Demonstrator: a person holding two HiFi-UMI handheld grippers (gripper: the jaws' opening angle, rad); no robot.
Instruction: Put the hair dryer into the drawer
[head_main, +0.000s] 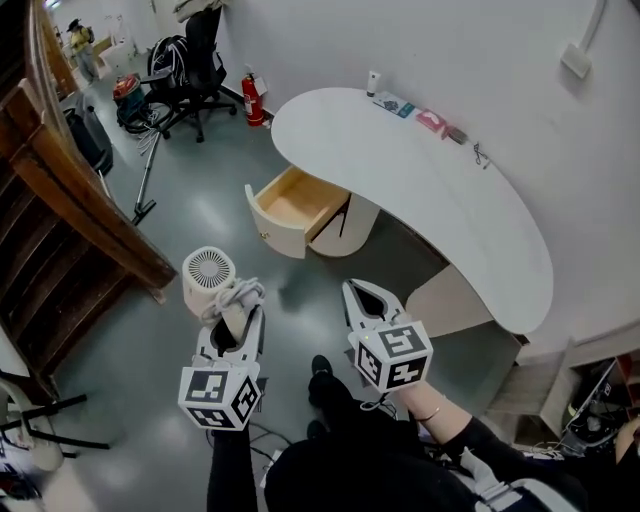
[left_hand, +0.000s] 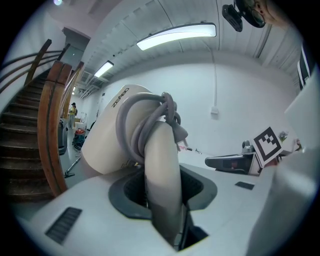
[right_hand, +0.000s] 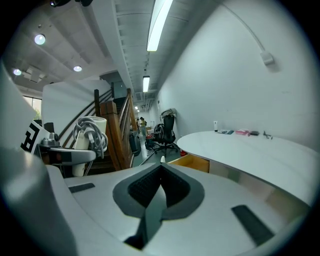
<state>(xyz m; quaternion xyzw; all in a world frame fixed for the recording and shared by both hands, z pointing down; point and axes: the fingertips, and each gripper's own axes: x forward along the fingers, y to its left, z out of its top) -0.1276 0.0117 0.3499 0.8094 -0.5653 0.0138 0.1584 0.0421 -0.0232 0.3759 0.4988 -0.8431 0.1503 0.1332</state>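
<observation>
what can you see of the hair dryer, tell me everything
The hair dryer is cream-white, plastic by its look, its round grilled end facing up. Dark lettering runs along the barrel. A grey cord is looped round the top of its handle. The left gripper clamps that handle, holding it in the air, apart from the open drawer.
</observation>
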